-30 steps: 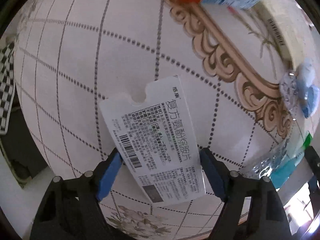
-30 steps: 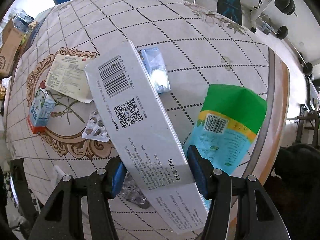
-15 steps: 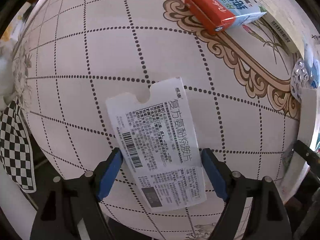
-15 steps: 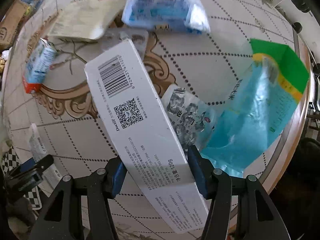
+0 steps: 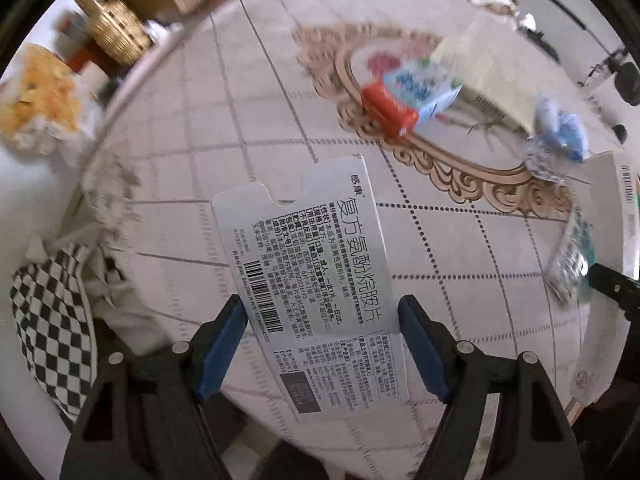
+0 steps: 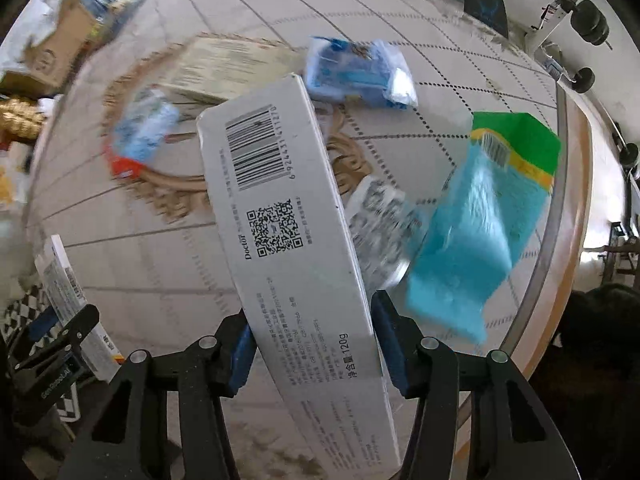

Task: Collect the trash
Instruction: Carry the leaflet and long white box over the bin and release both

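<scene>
- Both wrist views have swung since half a second ago: the left one now takes in the table's far edge, with a gold ornament [image 5: 114, 26] at 11 o'clock, and the loose litter is smeared with motion blur.
- Left gripper [image 5: 320, 332] is clamped on the flattened medicine box [image 5: 308, 280], whose long axis runs from 6 toward 12 o'clock, tilted slightly left.
- Right gripper [image 6: 312, 340] is clenched on the long white carton [image 6: 288, 216], which reaches up toward 11 o'clock.
- Each tool carries one piece, so neither is free for another pick; my guess is that both loads must be dropped off first.
- A checkered bag [image 5: 52, 320] hangs at 8 o'clock off the table edge [image 5: 90, 152], nearer the left tool; it may be the trash sack, but I cannot confirm that.
- Five loose pieces show on the table: one red-and-blue drink carton [image 6: 138, 136], one cream flat box [image 6: 224, 68], one blue wrapper [image 6: 356, 74], one foil sachet [image 6: 380, 216], one teal-and-green pouch [image 6: 480, 236].
</scene>
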{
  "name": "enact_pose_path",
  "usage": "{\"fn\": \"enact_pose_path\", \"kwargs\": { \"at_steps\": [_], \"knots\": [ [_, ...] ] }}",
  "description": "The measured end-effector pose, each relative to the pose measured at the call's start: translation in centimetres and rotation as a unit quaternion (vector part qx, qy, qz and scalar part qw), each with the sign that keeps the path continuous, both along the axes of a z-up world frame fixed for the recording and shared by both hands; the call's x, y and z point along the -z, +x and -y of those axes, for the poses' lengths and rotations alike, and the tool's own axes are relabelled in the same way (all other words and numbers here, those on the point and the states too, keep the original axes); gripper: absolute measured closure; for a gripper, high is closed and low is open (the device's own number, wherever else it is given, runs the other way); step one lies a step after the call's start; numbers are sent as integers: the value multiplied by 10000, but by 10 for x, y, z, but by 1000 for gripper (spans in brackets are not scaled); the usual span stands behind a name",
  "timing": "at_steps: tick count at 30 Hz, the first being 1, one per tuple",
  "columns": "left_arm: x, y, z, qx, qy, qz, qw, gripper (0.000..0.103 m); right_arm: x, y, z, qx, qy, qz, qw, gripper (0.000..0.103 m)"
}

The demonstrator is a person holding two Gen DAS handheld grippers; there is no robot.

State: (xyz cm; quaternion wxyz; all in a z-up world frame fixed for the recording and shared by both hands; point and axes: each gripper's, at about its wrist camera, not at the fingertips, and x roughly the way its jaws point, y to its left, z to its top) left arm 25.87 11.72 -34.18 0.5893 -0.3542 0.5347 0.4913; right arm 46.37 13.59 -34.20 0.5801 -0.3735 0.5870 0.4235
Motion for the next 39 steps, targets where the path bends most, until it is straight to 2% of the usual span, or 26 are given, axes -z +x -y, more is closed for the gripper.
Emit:
{"fn": "enact_pose_path", "kwargs": {
  "at_steps": [2, 5, 7, 10, 13, 16, 19, 22, 25, 26, 28, 30, 36, 39],
  "knots": [
    [-16, -20, 13, 96, 189, 66, 9998, 28, -14, -23, 18, 19, 159, -20, 9999, 47],
    [-39, -74, 33, 217, 427, 162, 9987, 28, -35, -64, 52, 56, 378, -160, 9991, 47],
    [-55, -105, 43, 268, 546, 209, 9979, 28, -43, -96, 78, 62, 454, -268, 9986, 47],
    [-62, -153, 71, 314, 609, 271, 9973, 28, -45, -140, 109, 38, 493, -416, 9979, 47],
    [-56, -196, 97, 344, 541, 292, 9975, 28, -37, -191, 141, -15, 416, -610, 9973, 47],
    [-34, -232, 117, 292, 249, 345, 9987, 28, -13, -245, 175, -137, 125, -873, 9960, 48],
    [1, -263, 132, 141, -206, 457, 9986, 28, 27, -286, 201, -281, -282, -1052, 9937, 48],
    [53, -290, 137, -207, -845, 708, 9937, 28, 73, -312, 223, -374, -693, -1125, 9905, 48],
    [120, -311, 138, -476, -1496, 1012, 9824, 28, 136, -329, 244, -389, -1150, -1204, 9853, 48],
    [139, -314, 137, -524, -1631, 1083, 9792, 28, 168, -334, 253, -372, -1359, -1264, 9819, 48],
    [189, -319, 133, -640, -1921, 1150, 9725, 28, 208, -338, 261, -311, -1555, -1330, 9784, 48],
    [237, -320, 128, -719, -2175, 1202, 9660, 28, 268, -338, 269, -149, -1836, -1488, 9716, 48],
    [380, -307, 116, -712, -3008, 1508, 9390, 27, 398, -331, 265, 89, -2241, -1693, 9597, 48],
    [426, -305, 114, -643, -3140, 1444, 9362, 22, 449, -326, 255, -17, -2397, -1704, 9558, 48]
  ]
}}
